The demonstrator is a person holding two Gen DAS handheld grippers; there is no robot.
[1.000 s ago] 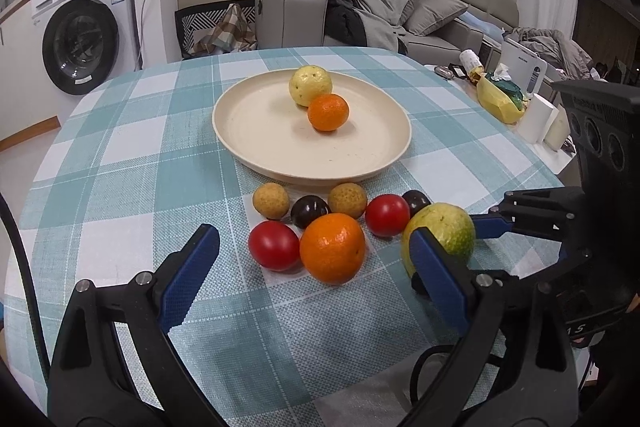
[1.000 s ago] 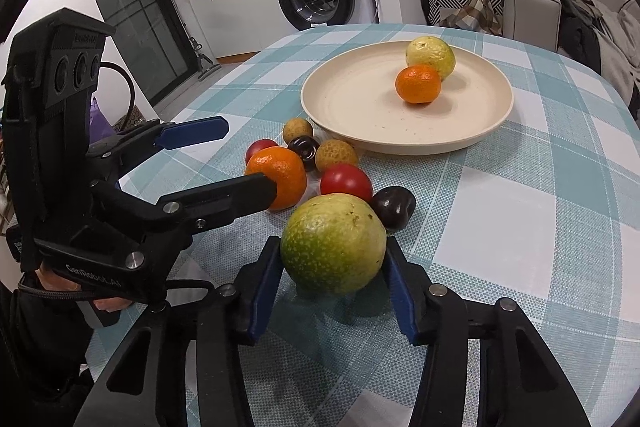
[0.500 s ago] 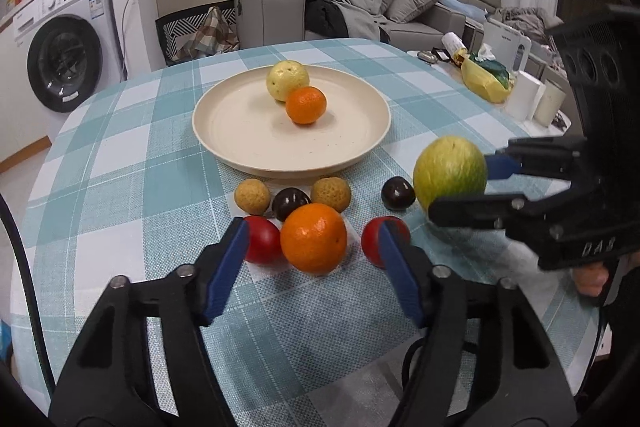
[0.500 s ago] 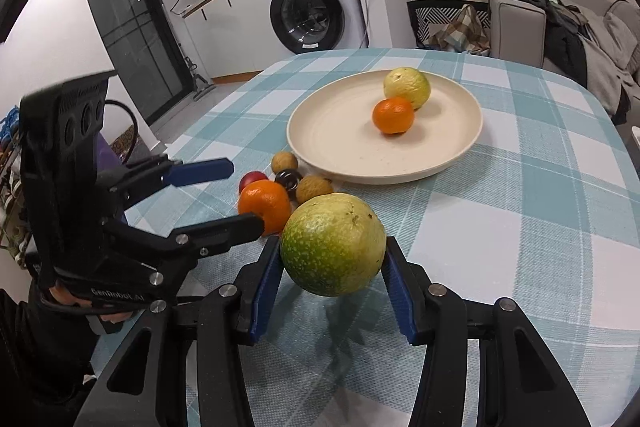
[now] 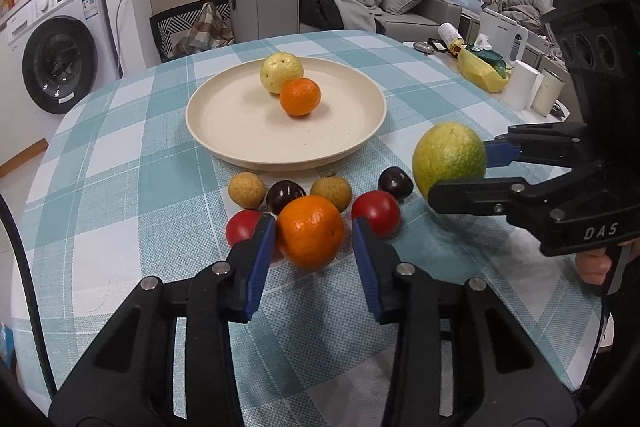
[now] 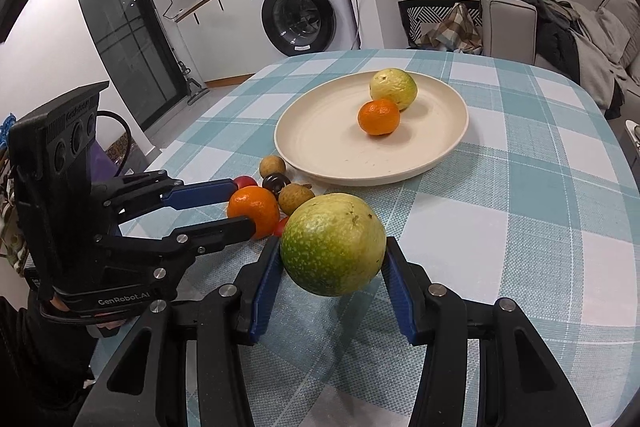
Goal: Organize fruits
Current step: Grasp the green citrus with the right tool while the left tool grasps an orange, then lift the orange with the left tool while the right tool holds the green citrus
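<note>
A round counter (image 5: 120, 155) under a teal-and-white check cloth carries one cream plate (image 5: 224, 131) holding two fruits, a yellow guava (image 5: 281, 72) and a small orange (image 5: 300, 96). Just in front of the plate lie seven loose fruits: one big orange (image 5: 310, 237), two red tomatoes (image 5: 376, 213), two dark plums (image 5: 395, 182) and two tan longans (image 5: 247, 190). The left gripper (image 5: 312, 259) has just been closing its fingers around the big orange, blue pads close against its sides, while the right gripper (image 6: 332, 281) clenches one green guava (image 6: 333, 243) lifted above the cloth.
</note>
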